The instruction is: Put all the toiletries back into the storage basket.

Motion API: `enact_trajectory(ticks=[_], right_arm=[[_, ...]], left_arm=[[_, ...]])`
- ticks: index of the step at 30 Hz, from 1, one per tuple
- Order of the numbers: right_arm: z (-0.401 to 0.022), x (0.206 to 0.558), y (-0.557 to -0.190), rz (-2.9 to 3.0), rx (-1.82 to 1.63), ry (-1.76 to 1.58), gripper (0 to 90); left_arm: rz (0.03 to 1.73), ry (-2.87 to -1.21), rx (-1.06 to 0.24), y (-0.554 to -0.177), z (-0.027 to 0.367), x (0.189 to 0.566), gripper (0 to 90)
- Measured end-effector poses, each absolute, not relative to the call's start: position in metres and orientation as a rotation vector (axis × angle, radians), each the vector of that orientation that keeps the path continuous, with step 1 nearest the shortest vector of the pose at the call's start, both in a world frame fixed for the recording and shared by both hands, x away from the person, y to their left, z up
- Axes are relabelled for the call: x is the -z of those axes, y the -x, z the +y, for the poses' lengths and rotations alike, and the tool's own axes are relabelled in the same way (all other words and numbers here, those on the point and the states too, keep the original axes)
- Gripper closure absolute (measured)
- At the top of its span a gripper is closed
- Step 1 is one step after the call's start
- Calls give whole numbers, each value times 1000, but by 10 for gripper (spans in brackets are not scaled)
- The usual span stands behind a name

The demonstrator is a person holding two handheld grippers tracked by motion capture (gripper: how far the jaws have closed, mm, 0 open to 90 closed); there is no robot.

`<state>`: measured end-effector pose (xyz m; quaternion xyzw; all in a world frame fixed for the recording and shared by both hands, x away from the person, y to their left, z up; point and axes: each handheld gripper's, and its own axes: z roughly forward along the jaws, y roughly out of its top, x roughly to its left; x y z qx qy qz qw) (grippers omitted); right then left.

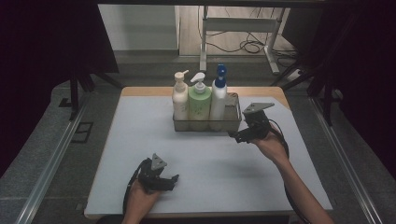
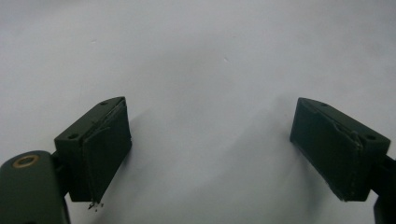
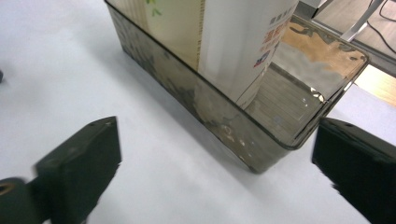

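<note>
A smoky clear tray [image 1: 234,122] stands at the far middle of the table. Three pump bottles stand upright in it: a cream one [image 1: 180,100], a green one [image 1: 199,101] and a white one with a blue pump [image 1: 218,95]. My right gripper [image 1: 237,136] hovers just off the tray's near right corner, open, with nothing between its jaws. In the right gripper view that tray corner [image 3: 261,154] lies ahead of the right gripper [image 3: 215,172], with the white bottle [image 3: 243,42] behind the wall. My left gripper [image 1: 173,182] rests low near the front edge, and the left gripper [image 2: 210,149] is open over bare mat.
A pale mat [image 1: 140,154] covers most of the wooden table [image 1: 144,91]. Metal rails [image 1: 56,154] run along the floor on both sides. A desk frame with cables [image 1: 252,44] stands behind the table.
</note>
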<state>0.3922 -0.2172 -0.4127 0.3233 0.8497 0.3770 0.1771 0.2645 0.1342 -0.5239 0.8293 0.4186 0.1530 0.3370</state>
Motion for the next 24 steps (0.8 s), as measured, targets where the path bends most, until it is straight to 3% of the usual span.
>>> enact_trajectory(ticks=[24], right_arm=[[-264, 411, -343, 2376, -1037, -879, 0]], left_arm=[[1093, -2158, -401, -264, 134, 524, 122]])
